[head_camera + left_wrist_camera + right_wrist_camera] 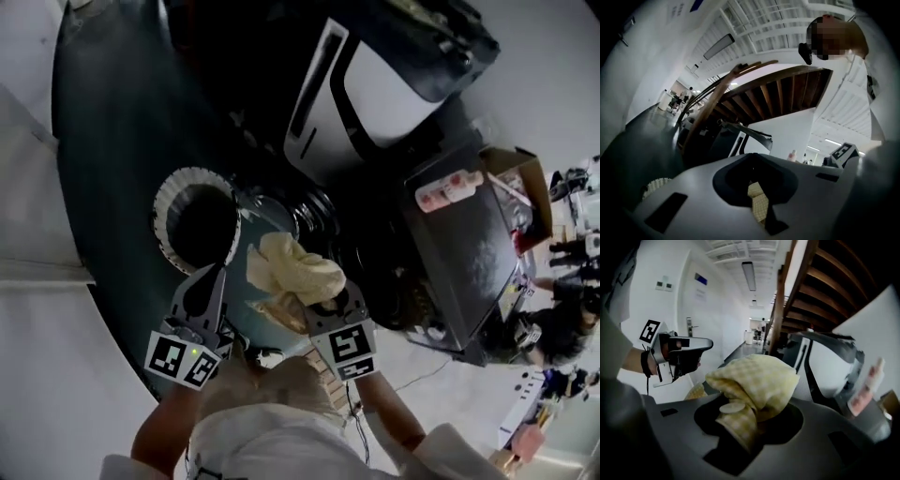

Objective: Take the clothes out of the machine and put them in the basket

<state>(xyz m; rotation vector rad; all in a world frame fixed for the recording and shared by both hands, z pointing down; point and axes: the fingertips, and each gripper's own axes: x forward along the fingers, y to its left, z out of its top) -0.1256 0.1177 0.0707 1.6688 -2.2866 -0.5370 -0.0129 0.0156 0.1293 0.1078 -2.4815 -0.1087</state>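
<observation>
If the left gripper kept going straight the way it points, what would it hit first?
Likely the machine, dead ahead in the left gripper view. The left gripper seems aimed above the basket, which sits low and left. Depth is unclear.

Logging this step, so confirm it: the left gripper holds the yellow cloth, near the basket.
Not the left. The right gripper holds the yellow cloth, its jaws closed on it, near the basket. The right gripper view shows it.
</observation>
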